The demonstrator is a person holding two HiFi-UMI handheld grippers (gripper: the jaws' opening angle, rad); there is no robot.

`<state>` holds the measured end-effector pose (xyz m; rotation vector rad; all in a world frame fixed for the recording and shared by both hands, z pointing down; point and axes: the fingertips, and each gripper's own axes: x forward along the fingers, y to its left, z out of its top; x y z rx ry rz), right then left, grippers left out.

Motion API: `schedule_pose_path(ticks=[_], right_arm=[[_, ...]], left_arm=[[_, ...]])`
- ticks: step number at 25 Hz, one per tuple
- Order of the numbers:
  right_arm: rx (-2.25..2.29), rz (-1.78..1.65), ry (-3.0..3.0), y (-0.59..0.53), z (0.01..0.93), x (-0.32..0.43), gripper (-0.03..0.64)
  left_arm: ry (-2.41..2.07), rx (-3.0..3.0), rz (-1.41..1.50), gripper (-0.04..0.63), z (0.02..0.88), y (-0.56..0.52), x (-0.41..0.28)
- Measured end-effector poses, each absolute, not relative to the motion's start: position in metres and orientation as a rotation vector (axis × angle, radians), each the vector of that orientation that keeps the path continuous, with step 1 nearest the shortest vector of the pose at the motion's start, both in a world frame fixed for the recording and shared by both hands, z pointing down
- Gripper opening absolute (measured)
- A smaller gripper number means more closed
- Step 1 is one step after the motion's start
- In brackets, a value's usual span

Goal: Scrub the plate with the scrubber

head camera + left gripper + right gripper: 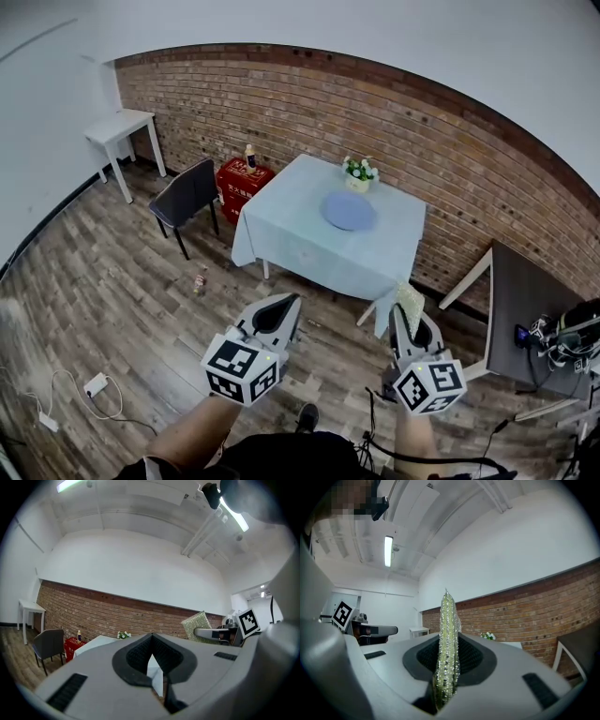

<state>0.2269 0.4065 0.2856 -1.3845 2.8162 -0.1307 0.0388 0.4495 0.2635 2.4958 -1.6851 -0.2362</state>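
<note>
**Left gripper [281, 309] empty, right gripper [406, 323] clamped on scrubber [409, 300]; plate [349, 211] far off on table [281, 230]**

Left gripper: jaws fully together, nothing between them. In its own view only a thin sliver of pale tablecloth shows past the closed tips. Held out over the wood floor [112, 281], pointing toward the table.

Right gripper: jaws pressed onto the scrubber. It is pale yellow-green with a glittery mesh surface, and it stands on edge between the pads, sticking up well past the fingertips. It is level with the left gripper and just to its right.

Plate: round, blue-grey, lying flat on the pale cloth over the square table. It sits toward the far side, just in front of a small pot of white flowers [359, 172]. Well apart from both grippers, with bare floor between.

Surroundings:
- Brick wall [450, 141] runs behind the table.
- Dark chair [185, 197] stands left of the table.
- Red crate [242, 180] sits against the wall beside the chair, with a bottle on top.
- Small white side table [120, 127] stands further left.
- Dark tabletop [525, 300] at the right edge.
</note>
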Motion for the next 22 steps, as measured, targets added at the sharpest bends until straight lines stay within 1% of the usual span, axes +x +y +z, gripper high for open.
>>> schedule_pose_path(ticks=[14, 16, 19, 22], right_arm=[[-1.318, -0.161, 2.847, 0.319, 0.296, 0.261, 0.064], [-1.336, -0.118, 2.859, 0.308, 0.297, 0.268, 0.064], [-1.366, 0.039, 2.901, 0.295, 0.292, 0.276, 0.064], [-1.339, 0.059, 2.915, 0.284, 0.29, 0.28, 0.064]], left_arm=[[-1.722, 2.462, -0.149, 0.011, 0.264, 0.357, 0.082], [-1.72, 2.463, -0.138, 0.011, 0.266, 0.347, 0.091], [-1.714, 2.463, -0.123, 0.011, 0.27, 0.332, 0.104], [-1.702, 2.464, -0.111, 0.011, 0.273, 0.323, 0.115]])
